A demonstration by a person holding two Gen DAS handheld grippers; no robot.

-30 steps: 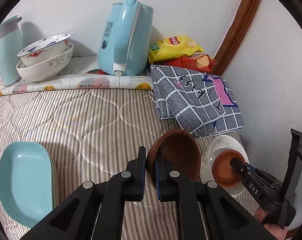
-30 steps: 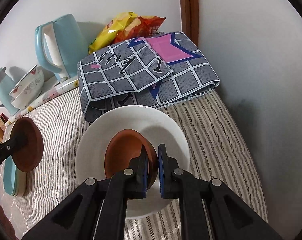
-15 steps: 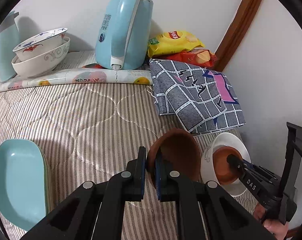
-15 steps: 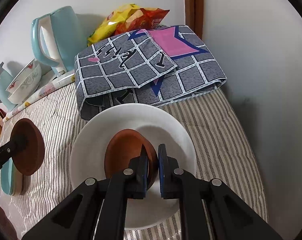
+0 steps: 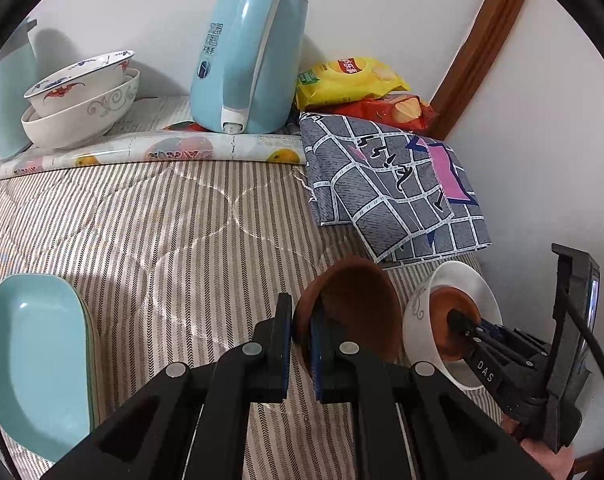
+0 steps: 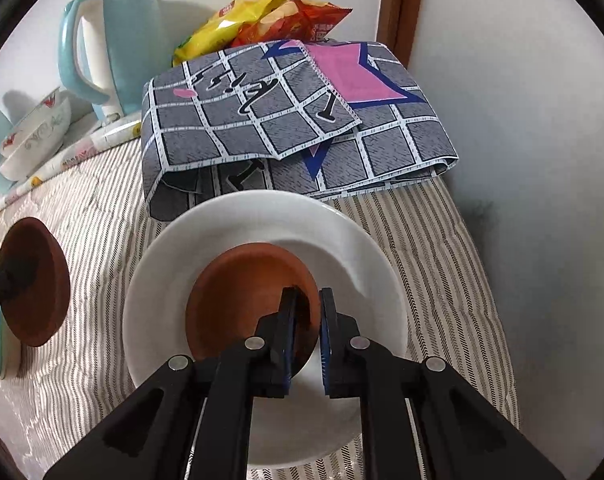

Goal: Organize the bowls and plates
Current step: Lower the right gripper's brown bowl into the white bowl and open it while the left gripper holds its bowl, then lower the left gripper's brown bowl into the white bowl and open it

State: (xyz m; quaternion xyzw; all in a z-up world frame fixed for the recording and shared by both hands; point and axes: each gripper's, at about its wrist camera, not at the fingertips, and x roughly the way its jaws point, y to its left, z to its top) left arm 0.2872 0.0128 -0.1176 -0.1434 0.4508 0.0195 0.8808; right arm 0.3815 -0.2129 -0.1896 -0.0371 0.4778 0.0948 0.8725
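Your left gripper [image 5: 300,334] pinches the rim of a brown bowl [image 5: 353,312], tilted in the air; a thin smooth rim may slip out. Your right gripper [image 6: 305,334] clamps a second brown bowl [image 6: 246,296], lying inside the glossy white bowl [image 6: 262,216] directly under it; lifting carelessly may drag this one.

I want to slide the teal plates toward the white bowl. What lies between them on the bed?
In the left wrist view, striped quilt, with the left gripper holding a brown bowl between the teal plates and white bowl.
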